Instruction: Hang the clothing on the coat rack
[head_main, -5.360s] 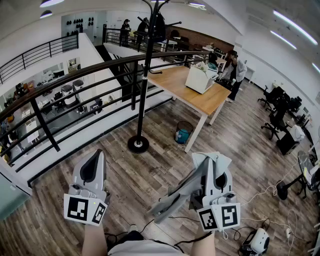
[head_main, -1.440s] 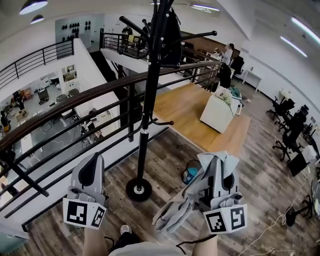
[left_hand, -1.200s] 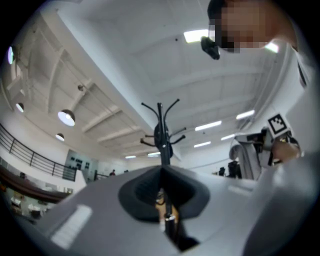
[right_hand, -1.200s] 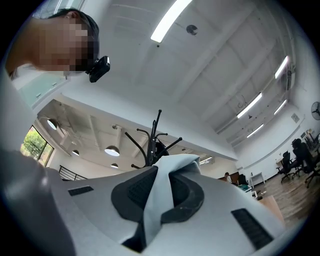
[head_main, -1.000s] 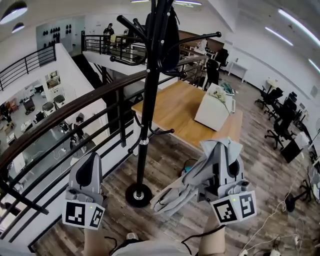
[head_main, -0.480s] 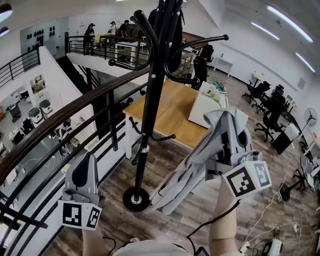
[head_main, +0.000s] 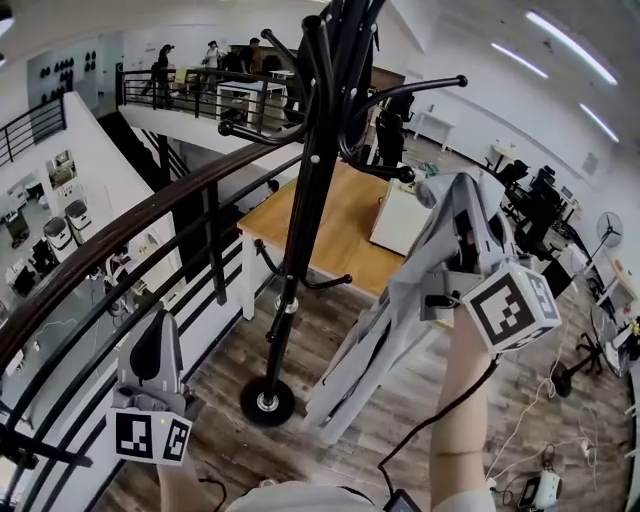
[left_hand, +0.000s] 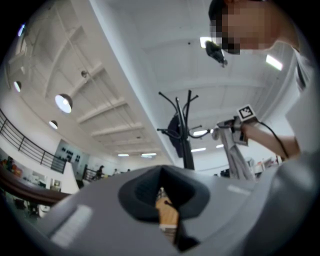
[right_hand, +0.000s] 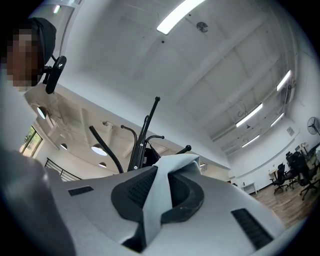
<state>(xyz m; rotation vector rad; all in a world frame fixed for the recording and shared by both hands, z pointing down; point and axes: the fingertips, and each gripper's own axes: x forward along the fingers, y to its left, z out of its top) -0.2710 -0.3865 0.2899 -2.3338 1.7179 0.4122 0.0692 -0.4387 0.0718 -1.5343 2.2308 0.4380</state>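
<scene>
A black coat rack (head_main: 305, 200) stands straight ahead, its curved hooks spreading at the top and its round base (head_main: 266, 400) on the wood floor. My right gripper (head_main: 462, 200) is raised high, shut on a light grey garment (head_main: 395, 320) that hangs down and left from the jaws. Its tip sits just right of a lower hook's knob (head_main: 408, 175). In the right gripper view the grey cloth (right_hand: 155, 200) is pinched between the pads, with the rack (right_hand: 142, 140) beyond. My left gripper (head_main: 158, 340) is held low at the left, shut and holding nothing.
A dark railing (head_main: 150, 220) runs behind the rack over a drop to a lower floor. A wooden table (head_main: 335, 230) with a white box (head_main: 400, 215) stands beyond. A dark item (left_hand: 175, 132) hangs on the rack. Cables (head_main: 530, 420) lie at the right.
My right gripper has risen with the grey garment and come up close to the rack's hooks. The rack now looms nearer. The left gripper has stayed low.
</scene>
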